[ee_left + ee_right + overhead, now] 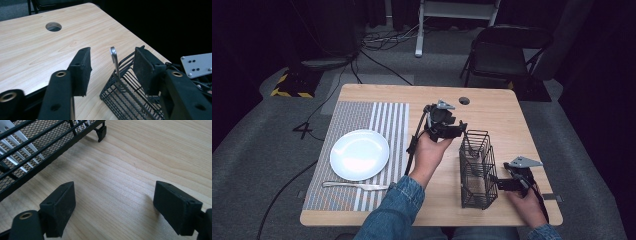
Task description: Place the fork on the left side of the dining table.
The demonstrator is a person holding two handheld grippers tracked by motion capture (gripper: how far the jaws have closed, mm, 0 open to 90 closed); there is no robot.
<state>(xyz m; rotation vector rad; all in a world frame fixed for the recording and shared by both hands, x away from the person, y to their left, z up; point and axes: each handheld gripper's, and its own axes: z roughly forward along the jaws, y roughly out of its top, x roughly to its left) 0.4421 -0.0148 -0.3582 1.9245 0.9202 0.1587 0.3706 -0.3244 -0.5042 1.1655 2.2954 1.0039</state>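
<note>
A dark room with grey carpet, cables and a folding chair [504,52] surrounded the wooden bench [492,120], which had a round cable hole [464,100] near its far edge. On the bench's left half lay a striped placemat [387,117] with a white plate [359,154] on it and a table knife [354,185] just beside the plate, toward the near edge.

The black wire basket [476,170] stood on the bench's right half. In the high view its contents were hard to make out through the mesh. In the left gripper view the basket's near part was cut off behind the jaws, and the lower end of a utensil handle [114,62] disappeared into the wires. In the right gripper view pale strips showed through the mesh at the upper left, too cut off to name.

The left tongs [111,67] stood partly apart at the basket's far end, their jaws on either side of the upright metal handle rising from the basket. The pads were not pressing on it; gaps showed on both sides.

The right tongs [113,202] were wide apart and held nothing, with bare wood between the jaws. They sat close to the basket's near right side, not touching it as far as could be told.
</note>
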